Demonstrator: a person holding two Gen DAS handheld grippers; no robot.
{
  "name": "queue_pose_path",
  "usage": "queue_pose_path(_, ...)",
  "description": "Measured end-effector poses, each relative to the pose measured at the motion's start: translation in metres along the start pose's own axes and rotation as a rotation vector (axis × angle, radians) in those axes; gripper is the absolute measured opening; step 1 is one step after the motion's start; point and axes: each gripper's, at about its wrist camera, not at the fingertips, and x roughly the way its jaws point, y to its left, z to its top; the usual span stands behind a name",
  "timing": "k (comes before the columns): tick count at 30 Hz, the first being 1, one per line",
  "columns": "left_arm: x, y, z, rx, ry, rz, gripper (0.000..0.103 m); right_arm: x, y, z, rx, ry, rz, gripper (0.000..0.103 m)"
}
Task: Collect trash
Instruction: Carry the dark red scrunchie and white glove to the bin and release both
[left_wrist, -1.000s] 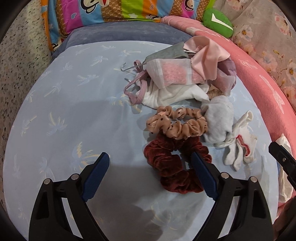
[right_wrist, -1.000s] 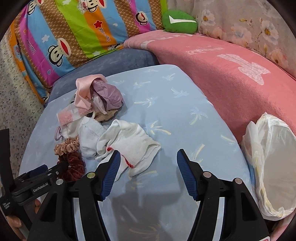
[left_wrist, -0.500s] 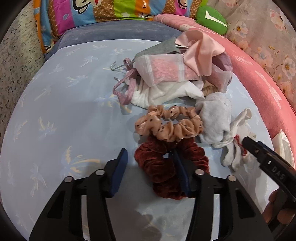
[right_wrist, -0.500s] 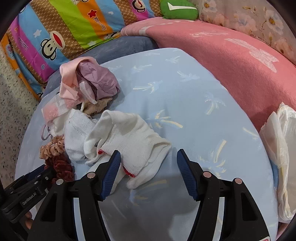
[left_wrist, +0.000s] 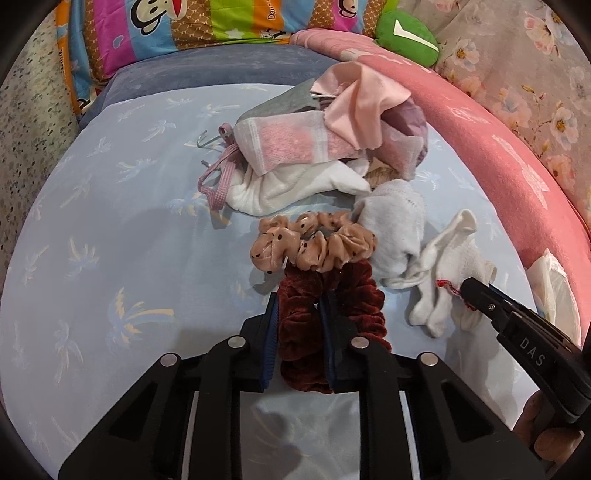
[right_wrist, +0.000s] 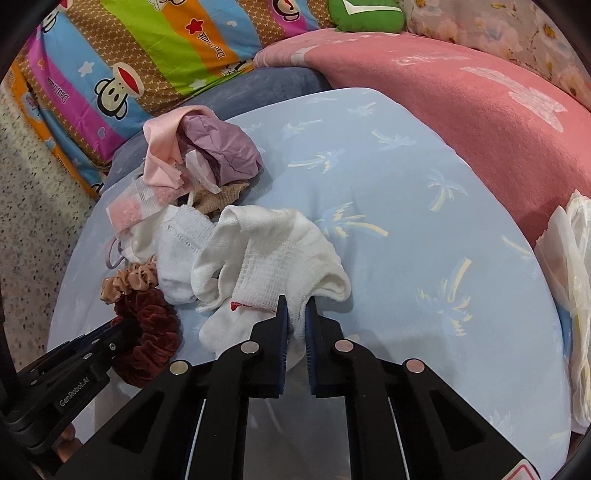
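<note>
My left gripper (left_wrist: 297, 306) is shut on one side of a dark red velvet scrunchie (left_wrist: 354, 295) lying on the light blue bed sheet (left_wrist: 110, 240). A beige dotted scrunchie (left_wrist: 314, 245) lies just beyond it. My right gripper (right_wrist: 296, 306) is shut on the near edge of a white sock with red stitching (right_wrist: 280, 258); it also shows in the left wrist view (left_wrist: 443, 273). The red scrunchie shows in the right wrist view (right_wrist: 147, 332) too, with the left gripper (right_wrist: 122, 325) on it.
A heap of cloths lies further back: pink fabric (left_wrist: 354, 99), a pink-and-white sock (left_wrist: 288, 144), a purple cloth (right_wrist: 221, 147), another white sock (left_wrist: 395, 221), small hangers (left_wrist: 221, 173). A white plastic bag (right_wrist: 569, 295) sits at the right. A pink blanket (right_wrist: 480, 110) and striped pillows (right_wrist: 166, 55) border the bed.
Both grippers have moved forward and closed: the left on the red scrunchie, the right on the white sock. One second ago both were open.
</note>
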Motion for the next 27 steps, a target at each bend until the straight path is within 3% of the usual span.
queue_pose_path(13, -0.041, -0.049, -0.003, 0.093, -0.083, -0.051, 0.019, -0.086, -0.019, 0.006, 0.021, -0.144, 0.019, 0.008)
queue_pose_path(27, -0.093, -0.136, 0.003, 0.225, -0.188, -0.126, 0.019, -0.195, -0.08, 0.011, 0.075, -0.312, -0.023, 0.008)
